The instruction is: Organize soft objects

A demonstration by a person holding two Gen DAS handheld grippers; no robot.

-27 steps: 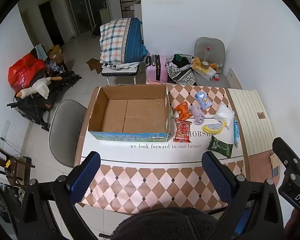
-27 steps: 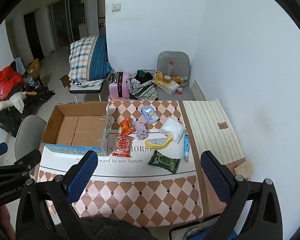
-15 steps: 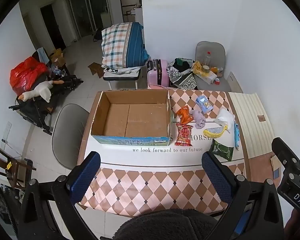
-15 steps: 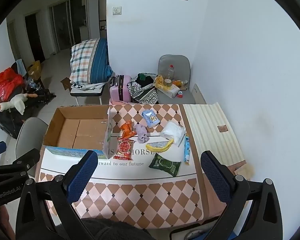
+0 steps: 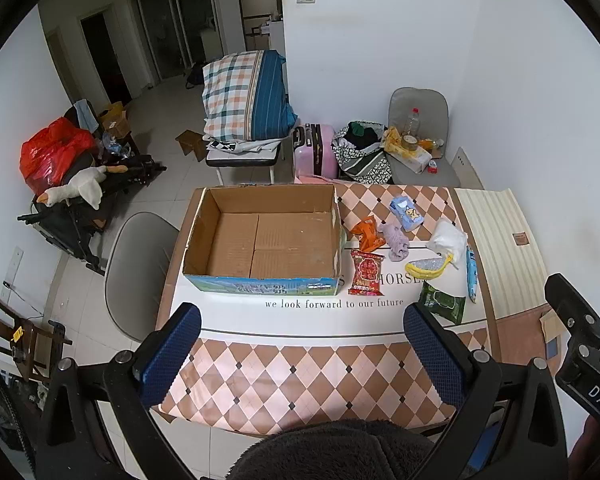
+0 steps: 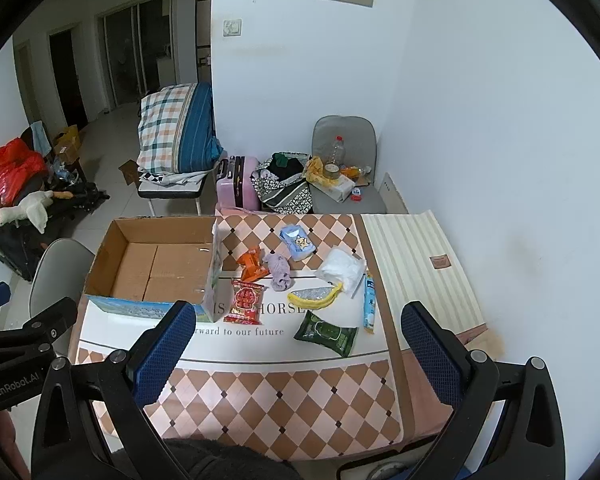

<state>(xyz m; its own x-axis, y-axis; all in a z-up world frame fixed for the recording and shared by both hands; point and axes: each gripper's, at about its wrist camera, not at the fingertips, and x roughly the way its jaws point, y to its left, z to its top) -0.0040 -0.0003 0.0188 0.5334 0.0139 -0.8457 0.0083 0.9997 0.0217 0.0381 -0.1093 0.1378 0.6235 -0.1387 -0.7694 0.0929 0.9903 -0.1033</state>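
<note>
An empty open cardboard box [image 5: 260,240] [image 6: 156,264] sits on the table's left half. To its right lie a red snack pack [image 5: 366,272] [image 6: 245,301], an orange pack [image 5: 367,233], a purple cloth [image 5: 396,241] [image 6: 279,271], a blue tissue pack [image 5: 406,212], a white bag [image 5: 447,237], a yellow-edged pouch [image 5: 428,267], a green pack [image 5: 442,303] [image 6: 326,333] and a blue tube [image 5: 471,277]. My left gripper [image 5: 302,354] and right gripper [image 6: 298,354] are both open and empty, held high over the table's near edge.
The table [image 5: 300,376] has a checkered cloth and a striped mat [image 5: 496,240] at its right. A grey chair [image 5: 136,264] stands left of the table. Beyond it are a pink suitcase [image 5: 315,151], a folded quilt on a bench and a cluttered chair by the wall.
Both grippers have risen and drawn back a little, so the table and box look smaller and farther. Nothing on the table has moved.
</note>
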